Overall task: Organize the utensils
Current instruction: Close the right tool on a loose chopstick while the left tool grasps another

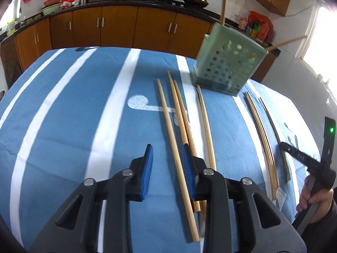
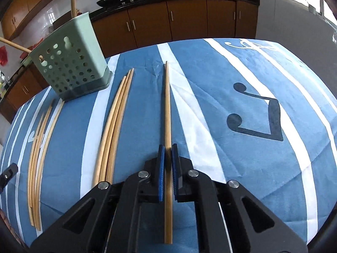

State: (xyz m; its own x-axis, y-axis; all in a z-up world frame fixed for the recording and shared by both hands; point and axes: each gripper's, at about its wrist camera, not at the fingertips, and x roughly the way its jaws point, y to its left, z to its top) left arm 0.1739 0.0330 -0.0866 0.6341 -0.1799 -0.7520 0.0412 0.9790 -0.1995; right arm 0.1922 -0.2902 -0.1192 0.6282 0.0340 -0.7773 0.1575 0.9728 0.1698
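Between the right gripper [image 2: 167, 154] pads a single smooth bamboo chopstick [image 2: 167, 105] runs 6 to 12 o'clock, jaws nearly closed on it, likely gripping. Perforated green plastic holder [image 2: 69, 63] sits at 10 o'clock, two sticks already poking out, so the carry goes up-left. Left gripper [image 1: 166, 154] wide open, holding nothing, straddles another round chopstick [image 1: 174, 137] on the blue striped cloth [image 1: 73, 116], holder at 1 o'clock.
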